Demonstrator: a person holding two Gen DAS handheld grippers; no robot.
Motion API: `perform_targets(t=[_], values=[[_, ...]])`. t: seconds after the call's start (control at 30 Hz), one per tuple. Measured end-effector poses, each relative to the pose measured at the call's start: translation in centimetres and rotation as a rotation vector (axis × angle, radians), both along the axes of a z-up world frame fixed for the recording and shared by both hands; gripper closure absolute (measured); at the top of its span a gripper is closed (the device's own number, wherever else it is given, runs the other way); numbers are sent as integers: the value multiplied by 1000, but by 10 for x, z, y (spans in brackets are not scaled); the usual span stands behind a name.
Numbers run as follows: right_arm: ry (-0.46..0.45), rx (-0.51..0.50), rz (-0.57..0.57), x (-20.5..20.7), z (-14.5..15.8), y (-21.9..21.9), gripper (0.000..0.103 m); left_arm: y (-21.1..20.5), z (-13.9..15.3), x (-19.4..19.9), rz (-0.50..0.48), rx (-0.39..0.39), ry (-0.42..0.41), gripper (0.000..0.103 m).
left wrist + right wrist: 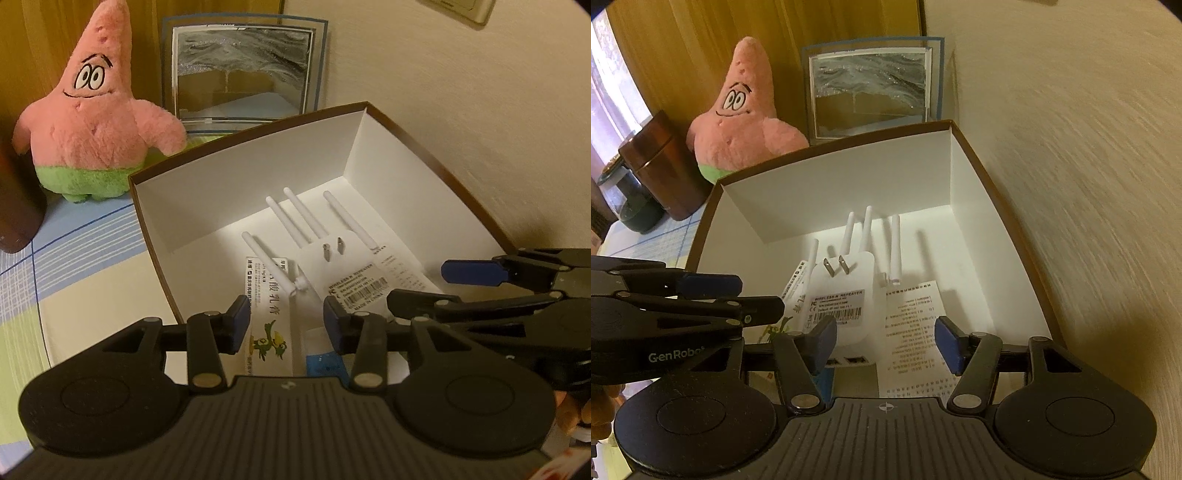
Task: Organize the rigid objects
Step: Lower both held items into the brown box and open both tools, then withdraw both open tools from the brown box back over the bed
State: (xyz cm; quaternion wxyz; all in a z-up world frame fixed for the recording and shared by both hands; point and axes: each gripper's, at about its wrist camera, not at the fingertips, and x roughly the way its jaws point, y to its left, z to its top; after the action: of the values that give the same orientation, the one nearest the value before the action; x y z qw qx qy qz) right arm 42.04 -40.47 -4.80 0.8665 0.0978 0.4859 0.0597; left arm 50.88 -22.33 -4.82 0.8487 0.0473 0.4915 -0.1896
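Both grippers hover over the open box, nothing gripped.
Brown-rimmed white cardboard box [236, 184] on the striped bench [85, 258]; white plastic four-antenna wireless repeater [846, 295] lies prongs-up on the box floor, between a printed leaflet [916, 332] and a small carton [264, 314]. Right gripper [886, 345] moderately wide, empty. Left gripper [286, 323] narrower, jaws apart, empty.

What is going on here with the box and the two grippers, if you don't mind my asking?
A person holds both grippers over an open box. A white wireless repeater already lies inside, plug prongs up, beside a small printed carton and a paper leaflet. The left gripper and right gripper are open, holding nothing.
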Motion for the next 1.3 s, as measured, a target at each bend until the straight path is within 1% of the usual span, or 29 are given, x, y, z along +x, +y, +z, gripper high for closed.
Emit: perform_targets(t=[0.17,0.33,0.57,0.77,1.0,1.3], values=[[-24,6,-15,-13,10,-2,44,2,11,-12,-10,-26,-17,65],[-55,11,-35,-32,22,-5,43,8,24,-30,-18,-57,-31,60],[-108,43,-73,-72,41,-5,43,24,46,-70,-23,-73,-90,59],[-145,76,-87,-109,58,6,43,50,62,-108,3,-71,-122,59],[-160,110,-56,-145,72,27,43,88,76,-152,46,-80,-145,59],[-167,175,31,-184,78,68,43,139,77,-211,116,-92,-134,59]])
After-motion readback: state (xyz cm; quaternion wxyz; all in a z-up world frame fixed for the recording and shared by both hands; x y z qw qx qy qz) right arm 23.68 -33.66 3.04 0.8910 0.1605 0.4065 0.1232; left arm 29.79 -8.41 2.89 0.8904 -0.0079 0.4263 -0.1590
